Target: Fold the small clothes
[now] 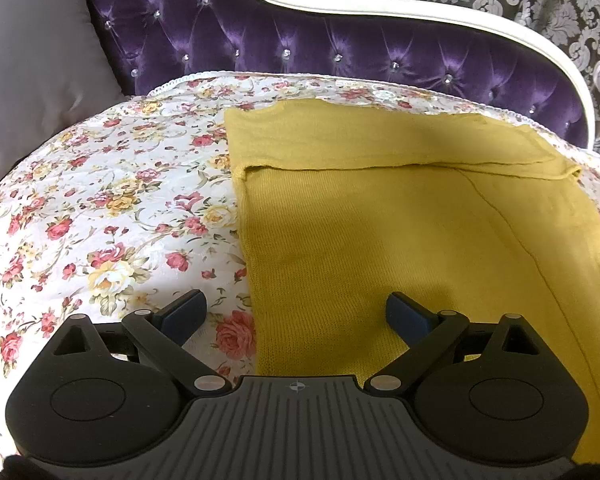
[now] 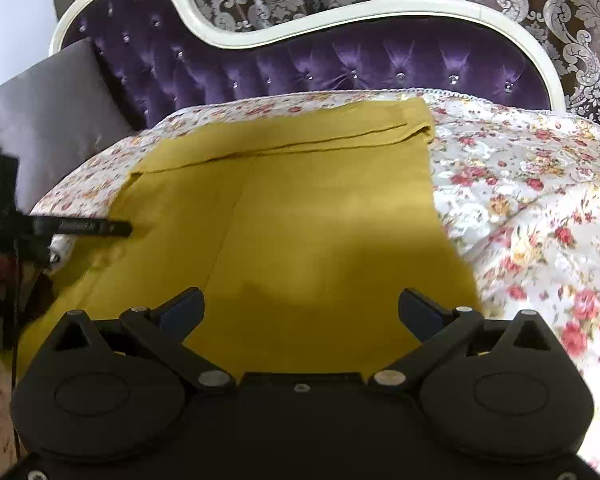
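A mustard-yellow knit garment (image 1: pixel 400 232) lies flat on the floral cover (image 1: pixel 100 208), with a folded-over band along its far edge. My left gripper (image 1: pixel 296 312) is open and empty, hovering over the garment's near left edge. In the right wrist view the same garment (image 2: pixel 300 208) fills the middle, with a lengthwise seam or fold line. My right gripper (image 2: pixel 302 308) is open and empty above its near edge. The left gripper (image 2: pixel 80 227) shows at the left, its tip at the garment's left edge.
A purple tufted backrest with a white frame (image 1: pixel 300 40) runs along the far side. A grey cushion (image 1: pixel 32 72) leans at the back left. The floral cover (image 2: pixel 532 200) spreads to the right of the garment. Patterned wallpaper stands behind.
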